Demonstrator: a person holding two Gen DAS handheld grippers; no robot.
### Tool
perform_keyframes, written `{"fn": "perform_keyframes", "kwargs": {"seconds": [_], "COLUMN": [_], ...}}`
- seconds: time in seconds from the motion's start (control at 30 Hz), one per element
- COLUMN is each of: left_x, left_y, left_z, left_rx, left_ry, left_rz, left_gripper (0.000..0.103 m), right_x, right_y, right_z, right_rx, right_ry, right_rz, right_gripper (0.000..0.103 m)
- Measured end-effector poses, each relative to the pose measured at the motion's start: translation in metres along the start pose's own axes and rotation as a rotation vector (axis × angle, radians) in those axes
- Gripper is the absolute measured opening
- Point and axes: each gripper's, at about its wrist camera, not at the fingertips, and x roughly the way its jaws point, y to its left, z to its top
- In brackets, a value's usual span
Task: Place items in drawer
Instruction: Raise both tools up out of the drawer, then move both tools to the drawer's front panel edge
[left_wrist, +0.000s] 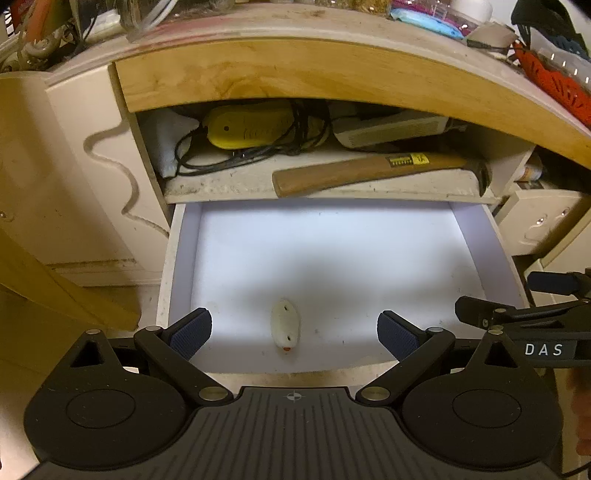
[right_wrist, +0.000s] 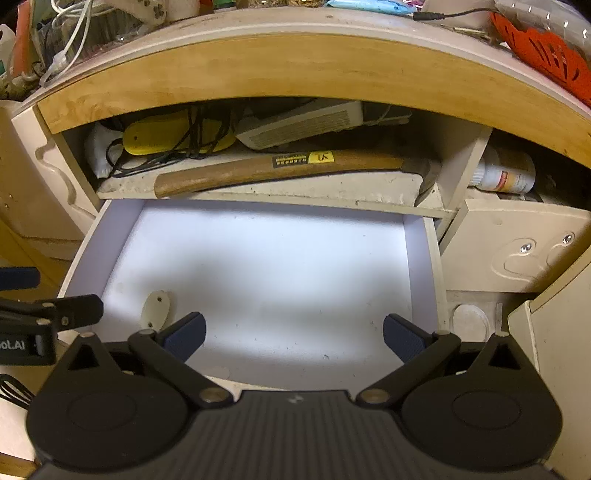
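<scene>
Hovering side by side over the front edge of the pulled-out drawer (left_wrist: 491, 236), the left gripper (left_wrist: 294, 334) and the right gripper (right_wrist: 294, 338) both had their jaws spread wide, nothing between them. Their fingers were matte black plastic tipped with dark blue, finely ribbed pads (left_wrist: 191, 334). The drawer was smooth and white inside, its floor glaring under a bright light and speckled with small dark flecks. A small oval piece (left_wrist: 285, 328) of pale, glossy plastic lay flat near the drawer's front edge, toward the left; it had a dark dot at one end and a red spot at the other, and what it was could not be made out. In the right wrist view the left pad partly covered it.

Above the drawer, an open shelf (left_wrist: 221, 184) of scuffed, dusty cream board held a hammer (left_wrist: 369, 171) with a varnished wooden handle and a yellow label, its dark head half cut off by the shelf's right wall. Behind it sat a yellow plastic casing (left_wrist: 247, 125) tangled in black cords and a grey ribbed box (right_wrist: 299, 123), both partly hidden under the wooden apron of the table (left_wrist: 295, 70).
</scene>
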Motion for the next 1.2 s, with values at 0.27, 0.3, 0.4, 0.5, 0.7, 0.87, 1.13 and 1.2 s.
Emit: {"fn": "perform_keyframes", "kwargs": {"seconds": [0.27,0.3,0.4,0.5,0.7,0.87,1.13,1.2], "left_x": [0.008,0.009,0.011,0.014,0.025,0.032,0.038,0.04], "left_y": [-0.004,-0.004,-0.004,-0.003,-0.002,-0.009,-0.005,-0.003], "left_z": [-0.018,-0.021,-0.029,-0.036,-0.052,-0.058,-0.061,-0.061], "left_rx": [0.021,0.018,0.018,0.021,0.011,0.034,-0.005,-0.021], "left_ry": [0.042,0.049,0.063,0.082,0.132,0.152,0.176,0.184], "left_rz": [0.013,0.014,0.006,-0.001,-0.023,-0.026,-0.036,-0.036], "left_gripper": [0.099,0.099,0.099,0.099,0.099,0.099,0.099,0.099], "right_x": [0.002,0.003,0.005,0.007,0.015,0.022,0.026,0.027], "right_y": [0.005,0.005,0.008,0.007,0.003,0.002,0.0,0.0], "right_z": [-0.022,-0.026,-0.036,-0.045,-0.063,-0.075,-0.073,-0.072], "right_rx": [-0.001,0.001,-0.009,0.001,0.022,0.022,0.038,0.04], "right_ry": [0.062,0.071,0.097,0.119,0.17,0.199,0.2,0.201], "right_rz": [0.011,0.012,0.008,0.002,-0.015,-0.021,-0.024,-0.023], "right_gripper": [0.103,0.103,0.103,0.103,0.103,0.103,0.103,0.103]}}
